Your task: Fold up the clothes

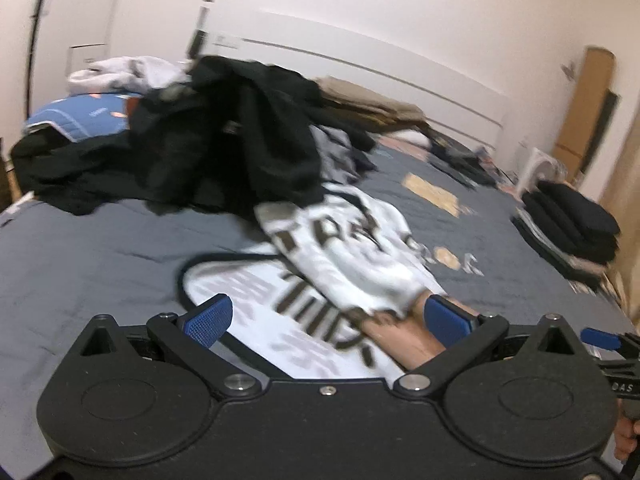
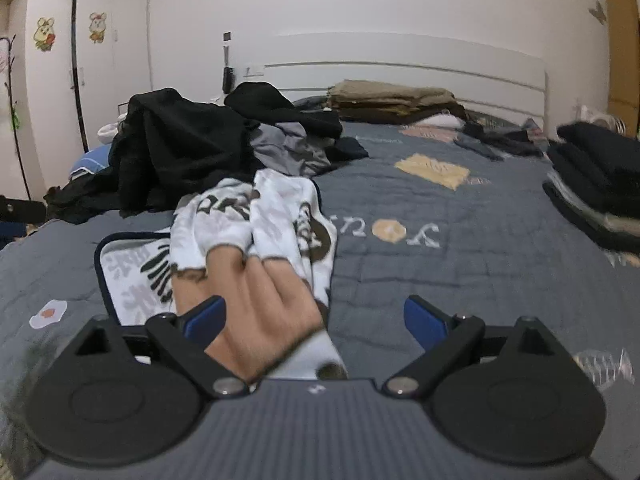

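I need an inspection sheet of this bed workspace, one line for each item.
Surface: grey quilt with printed patches.
Job's things: white printed garment, bunched, a bare hand on it.
Clutter: dark clothes heap; folded dark stack at right; tan folded pile by the headboard.
Grippers: left tongs open; right tongs open; neither grips cloth.
Cables: nothing seen.
Surroundings: white headboard, wardrobe with stickers.

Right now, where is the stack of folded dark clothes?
The stack of folded dark clothes sits at the right edge of the grey quilt in both wrist views, across from the black clothes pile.
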